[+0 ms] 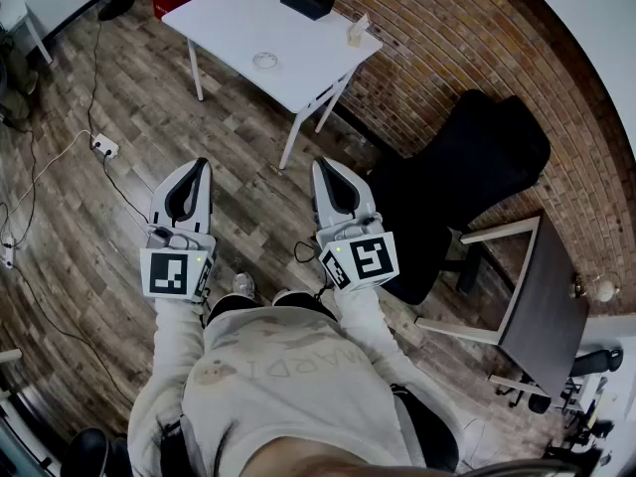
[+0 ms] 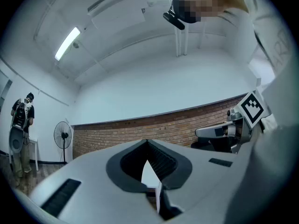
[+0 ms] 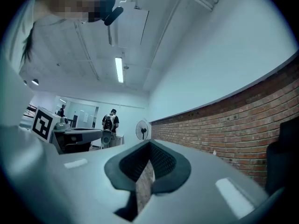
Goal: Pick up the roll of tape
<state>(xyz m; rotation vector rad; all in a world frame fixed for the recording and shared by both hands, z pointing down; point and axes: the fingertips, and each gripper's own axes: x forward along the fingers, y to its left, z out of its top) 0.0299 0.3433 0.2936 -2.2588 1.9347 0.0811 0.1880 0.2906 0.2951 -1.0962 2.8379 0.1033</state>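
The roll of tape (image 1: 264, 61) is a small clear ring lying flat on the white table (image 1: 238, 18), far ahead of me. My left gripper (image 1: 202, 164) and right gripper (image 1: 323, 164) are held side by side over the wooden floor, well short of the table, and point toward it. Both are shut, with nothing between the jaws. In the left gripper view my left gripper (image 2: 147, 143) faces a brick wall, its tips together. My right gripper (image 3: 150, 143) shows the same in the right gripper view. Neither gripper view shows the tape.
A black box (image 1: 306, 0) and a small pale object (image 1: 356, 33) also sit on the table. A black office chair (image 1: 477, 167) and a dark desk (image 1: 542, 301) stand to my right. Cables and a power strip (image 1: 104, 147) lie on the floor at left. A person (image 2: 21, 125) stands far off.
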